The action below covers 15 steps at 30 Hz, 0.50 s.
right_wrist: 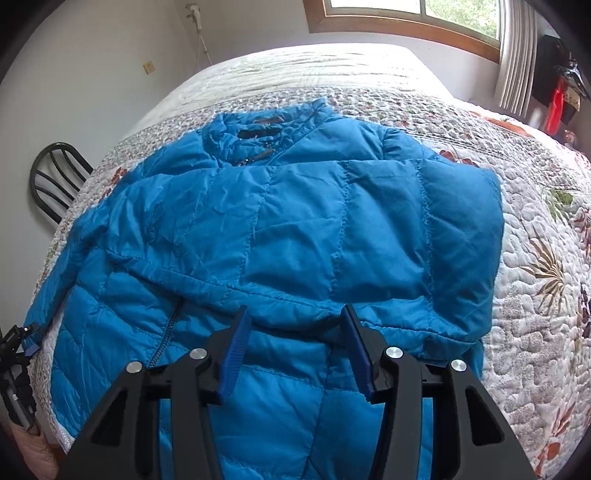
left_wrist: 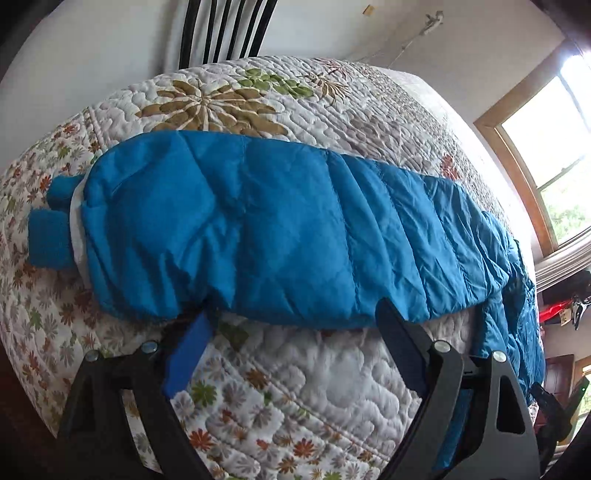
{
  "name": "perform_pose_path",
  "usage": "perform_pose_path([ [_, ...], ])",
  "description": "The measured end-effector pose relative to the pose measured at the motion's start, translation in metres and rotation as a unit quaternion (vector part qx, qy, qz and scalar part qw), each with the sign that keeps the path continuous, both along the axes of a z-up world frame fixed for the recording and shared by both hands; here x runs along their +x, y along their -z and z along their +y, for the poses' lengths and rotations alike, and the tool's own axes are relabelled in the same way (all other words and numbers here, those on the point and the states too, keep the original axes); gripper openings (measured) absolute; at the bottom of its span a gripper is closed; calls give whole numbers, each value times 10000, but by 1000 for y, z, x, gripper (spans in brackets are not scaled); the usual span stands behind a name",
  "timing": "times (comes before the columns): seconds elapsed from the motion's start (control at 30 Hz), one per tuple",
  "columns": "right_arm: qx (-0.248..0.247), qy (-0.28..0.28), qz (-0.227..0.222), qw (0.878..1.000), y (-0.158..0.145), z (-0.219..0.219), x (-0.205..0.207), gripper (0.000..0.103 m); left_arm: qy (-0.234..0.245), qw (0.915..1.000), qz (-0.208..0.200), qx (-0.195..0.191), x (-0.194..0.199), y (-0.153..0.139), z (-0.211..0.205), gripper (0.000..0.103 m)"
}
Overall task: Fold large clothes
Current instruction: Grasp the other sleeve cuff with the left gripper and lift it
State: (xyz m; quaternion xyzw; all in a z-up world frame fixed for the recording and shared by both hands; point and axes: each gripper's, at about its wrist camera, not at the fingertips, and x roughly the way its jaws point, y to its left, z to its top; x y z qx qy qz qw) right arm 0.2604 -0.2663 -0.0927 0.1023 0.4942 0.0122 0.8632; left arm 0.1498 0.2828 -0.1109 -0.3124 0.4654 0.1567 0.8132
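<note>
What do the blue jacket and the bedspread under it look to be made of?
The blue jacket looks like thin synthetic shell, perhaps nylon, over padding: slight sheen, fine crinkles, puffy stitched channels. Its cuffs look like matte ribbed knit. The bedspread looks like matte quilted cotton or blend: stitched puckered swirls over a printed floral pattern.

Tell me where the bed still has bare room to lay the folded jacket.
Bare quilt lies right of the blue jacket, toward the window, and beyond its collar. Another strip sits between the left tongs and the jacket's near edge. The middle is crowded with jacket.
</note>
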Motion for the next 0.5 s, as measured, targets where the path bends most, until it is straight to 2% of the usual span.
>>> perform_pose_path([
  [0.13, -30, 304, 68, 9995, 3, -19, 2, 51, -177, 9998, 122, 38, 16, 1, 1, 87],
  [0.2, -23, 382, 126, 9992, 9, -26, 2, 51, -246, 9994, 247, 36, 12, -1, -5, 87],
  [0.33, -106, 378, 139, 9991, 14, -24, 5, 51, -292, 9995, 67, -60, -4, -3, -9, 88],
  [0.5, -317, 347, 119, 9988, 19, -19, 5, 52, -652, 9977, -32, -154, 14, 3, 11, 89],
])
